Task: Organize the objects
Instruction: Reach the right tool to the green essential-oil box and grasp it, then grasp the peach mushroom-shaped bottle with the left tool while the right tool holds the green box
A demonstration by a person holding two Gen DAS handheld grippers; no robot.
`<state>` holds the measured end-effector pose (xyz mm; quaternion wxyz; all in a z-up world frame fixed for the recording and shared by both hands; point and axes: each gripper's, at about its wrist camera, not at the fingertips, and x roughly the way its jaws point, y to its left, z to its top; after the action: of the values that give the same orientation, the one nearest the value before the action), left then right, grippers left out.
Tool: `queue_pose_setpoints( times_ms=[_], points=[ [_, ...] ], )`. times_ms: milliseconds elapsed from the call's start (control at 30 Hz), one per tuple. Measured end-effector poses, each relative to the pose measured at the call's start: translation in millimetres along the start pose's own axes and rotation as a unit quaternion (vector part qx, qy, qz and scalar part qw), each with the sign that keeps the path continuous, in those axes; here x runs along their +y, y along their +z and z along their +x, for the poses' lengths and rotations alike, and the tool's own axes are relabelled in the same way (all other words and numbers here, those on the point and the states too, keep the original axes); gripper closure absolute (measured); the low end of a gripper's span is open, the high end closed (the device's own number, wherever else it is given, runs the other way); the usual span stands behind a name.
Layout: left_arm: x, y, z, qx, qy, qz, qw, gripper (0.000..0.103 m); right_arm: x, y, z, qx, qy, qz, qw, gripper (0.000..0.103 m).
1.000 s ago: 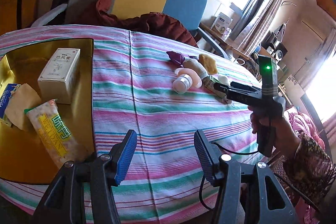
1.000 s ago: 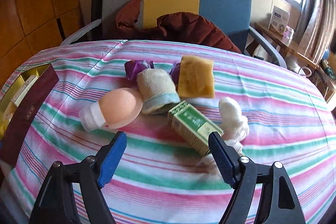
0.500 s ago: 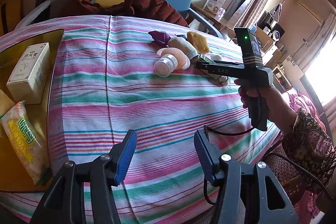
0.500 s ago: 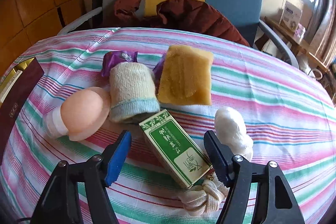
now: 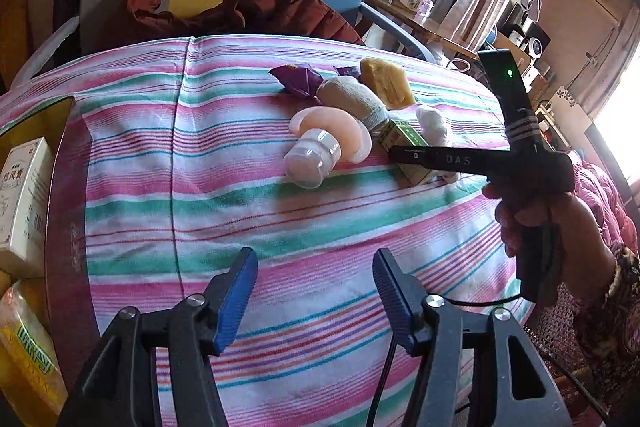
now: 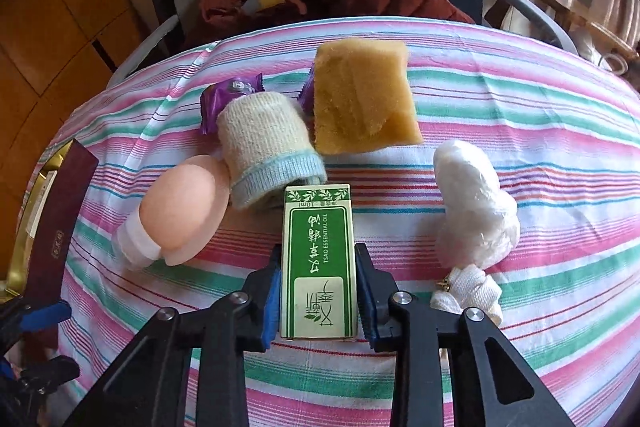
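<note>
Right gripper (image 6: 318, 291) clamped on green essential-oil box (image 6: 318, 259), jaws just closed onto it; left gripper (image 5: 314, 301) widening, empty, over striped tablecloth (image 5: 240, 211). Farther: rolled sock (image 6: 266, 147), yellow sponge (image 6: 360, 99).

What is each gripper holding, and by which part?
Right gripper clamps the green essential-oil box by its long sides, near one end. Left gripper holds nothing.

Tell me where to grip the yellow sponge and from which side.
Grip the yellow sponge across its two long side faces, coming from above. It lies flat, a soft block. The knitted sock crowds its left edge; the right is free.
</note>
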<state>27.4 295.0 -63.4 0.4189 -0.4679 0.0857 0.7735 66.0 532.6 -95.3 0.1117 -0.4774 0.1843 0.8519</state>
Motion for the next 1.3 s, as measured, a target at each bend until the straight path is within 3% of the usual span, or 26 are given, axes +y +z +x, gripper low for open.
queue_pose_setpoints(
  times_ms=[167,267,433,567,633,767,967,1300],
  points=[
    [-9,37,26,0.011,-0.002,0.013,0.9999,0.028,-2,-2,-2,0.018,0.002,0.008,1.0,0.07],
    [-19,56,46,0.014,0.02,0.044,0.9987,0.024,-3,-2,-1,0.021,0.003,0.011,1.0,0.07],
    [-34,76,76,0.019,0.056,0.115,0.9916,0.023,-8,0,-2,0.024,0.02,0.028,0.999,0.07],
    [-39,84,92,0.03,0.054,0.142,0.988,0.023,-10,0,-1,0.027,0.028,0.037,0.999,0.07],
    [-36,85,99,0.039,0.033,0.134,0.9897,0.023,-10,1,0,0.028,0.03,0.039,0.998,0.07],
    [-31,82,107,0.031,0.03,0.114,0.9925,0.026,-9,1,0,0.029,0.031,0.04,0.998,0.07],
    [-42,58,104,-0.022,0.072,0.165,0.9833,0.039,-7,3,3,0.028,0.026,0.035,0.999,0.07],
    [-17,38,78,-0.068,0.089,0.111,0.9876,0.044,-5,-1,1,0.015,0.016,0.029,0.999,0.071]
  ],
)
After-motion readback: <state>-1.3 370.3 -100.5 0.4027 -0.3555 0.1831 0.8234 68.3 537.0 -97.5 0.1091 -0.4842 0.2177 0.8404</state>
